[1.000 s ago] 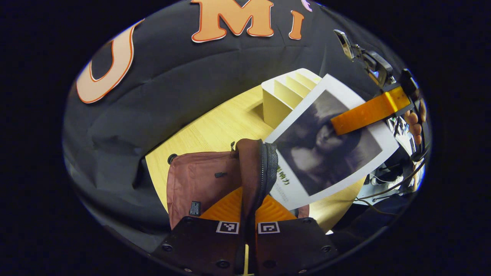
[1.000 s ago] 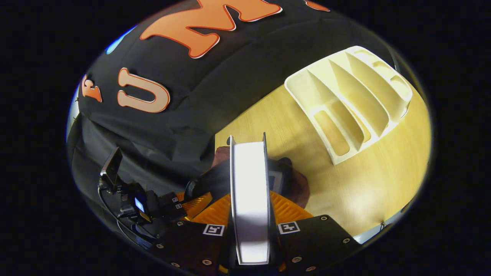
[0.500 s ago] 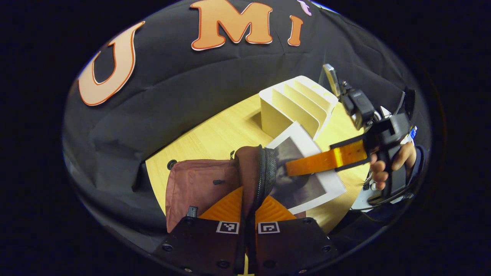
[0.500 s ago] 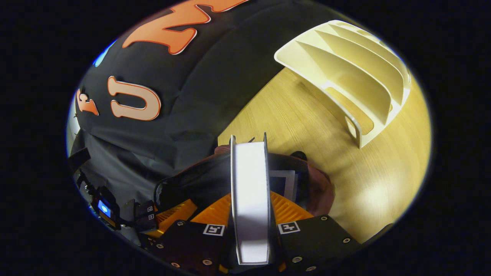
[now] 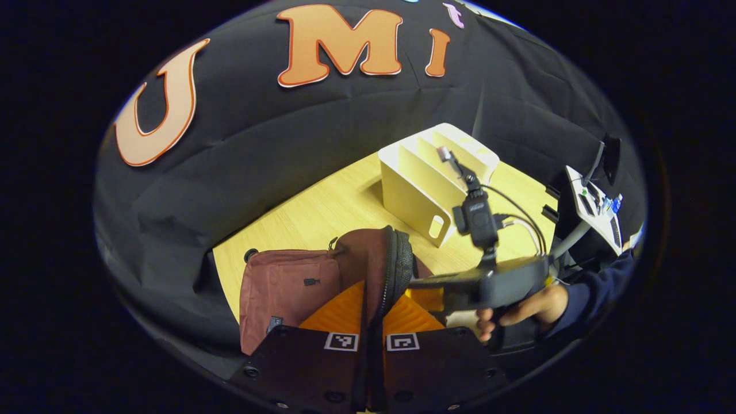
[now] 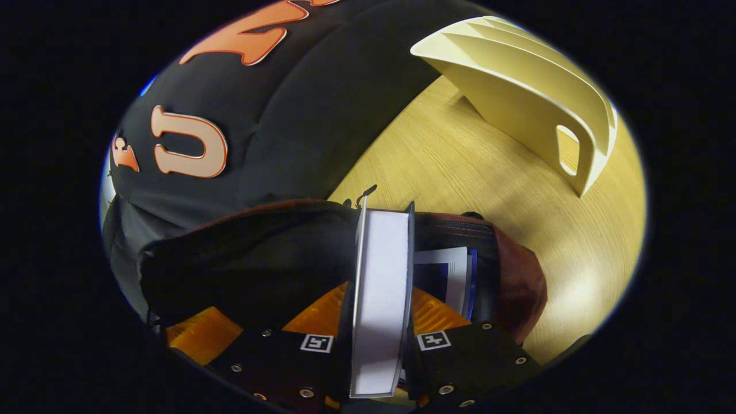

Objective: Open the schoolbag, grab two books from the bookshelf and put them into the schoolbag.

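Right gripper view: we lower the second book [image 6: 380, 299], clamped in the right gripper [image 6: 376, 322], into the maroon schoolbag [image 6: 517, 287] beside the first book [image 6: 448, 276], while the left gripper [image 5: 371, 322] pinches the bag's zipper edge [image 5: 397, 270]; release comes next.

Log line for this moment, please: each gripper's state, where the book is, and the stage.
left gripper: shut on schoolbag rim | right gripper: shut on book, over open bag beside another book | bookshelf: no books visible | stage: second book going in

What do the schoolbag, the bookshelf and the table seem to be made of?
Schoolbag: matte woven fabric, probably nylon; it creases and has a zipper. Bookshelf: cream, smooth and rigid, likely moulded plastic, given its rounded cut-out handle. Table: pale wood grain, possibly laminate.
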Motion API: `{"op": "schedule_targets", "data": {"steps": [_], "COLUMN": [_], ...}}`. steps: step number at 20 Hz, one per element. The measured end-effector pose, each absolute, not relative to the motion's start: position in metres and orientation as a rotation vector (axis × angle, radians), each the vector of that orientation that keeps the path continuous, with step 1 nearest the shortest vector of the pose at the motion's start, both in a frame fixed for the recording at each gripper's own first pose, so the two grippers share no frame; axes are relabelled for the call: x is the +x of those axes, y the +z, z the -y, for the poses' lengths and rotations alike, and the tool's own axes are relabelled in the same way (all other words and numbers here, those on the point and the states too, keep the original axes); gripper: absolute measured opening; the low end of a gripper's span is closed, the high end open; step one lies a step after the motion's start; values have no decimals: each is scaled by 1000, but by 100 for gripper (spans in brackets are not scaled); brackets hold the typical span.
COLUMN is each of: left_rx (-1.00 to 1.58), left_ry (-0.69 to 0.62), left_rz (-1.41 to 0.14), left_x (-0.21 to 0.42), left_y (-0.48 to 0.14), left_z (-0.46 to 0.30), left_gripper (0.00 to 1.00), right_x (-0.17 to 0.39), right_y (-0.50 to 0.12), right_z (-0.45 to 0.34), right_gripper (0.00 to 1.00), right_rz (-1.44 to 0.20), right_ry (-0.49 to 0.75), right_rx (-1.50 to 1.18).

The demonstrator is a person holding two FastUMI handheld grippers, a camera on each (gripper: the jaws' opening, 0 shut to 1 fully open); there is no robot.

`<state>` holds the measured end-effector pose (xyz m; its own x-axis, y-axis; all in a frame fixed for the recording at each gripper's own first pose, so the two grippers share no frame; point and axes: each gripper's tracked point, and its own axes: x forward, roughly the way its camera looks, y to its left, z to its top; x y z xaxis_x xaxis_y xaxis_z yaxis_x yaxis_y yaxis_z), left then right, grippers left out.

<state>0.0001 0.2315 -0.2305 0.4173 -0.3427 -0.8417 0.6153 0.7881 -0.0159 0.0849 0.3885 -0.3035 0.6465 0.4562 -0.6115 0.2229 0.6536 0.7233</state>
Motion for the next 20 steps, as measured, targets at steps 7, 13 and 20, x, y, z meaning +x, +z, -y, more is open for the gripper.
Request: {"op": "schedule_targets", "data": {"steps": [7, 13, 20], "left_rx": [280, 254, 268], "left_ry": [-600, -512, -310], "left_rz": [-984, -1001, -1032], "left_x": [6, 2, -9], "left_y": [-235, -249, -259], "left_z": [-234, -233, -220], "left_gripper": [4, 4, 9], "right_x": [77, 38, 36], "right_y": [-320, -326, -285], "right_z": [-387, -367, -282], "right_gripper": [48, 97, 98], "right_rz": [-1014, -1123, -1036], "right_ry": [100, 193, 284], "right_rx": [774, 529, 395]}}
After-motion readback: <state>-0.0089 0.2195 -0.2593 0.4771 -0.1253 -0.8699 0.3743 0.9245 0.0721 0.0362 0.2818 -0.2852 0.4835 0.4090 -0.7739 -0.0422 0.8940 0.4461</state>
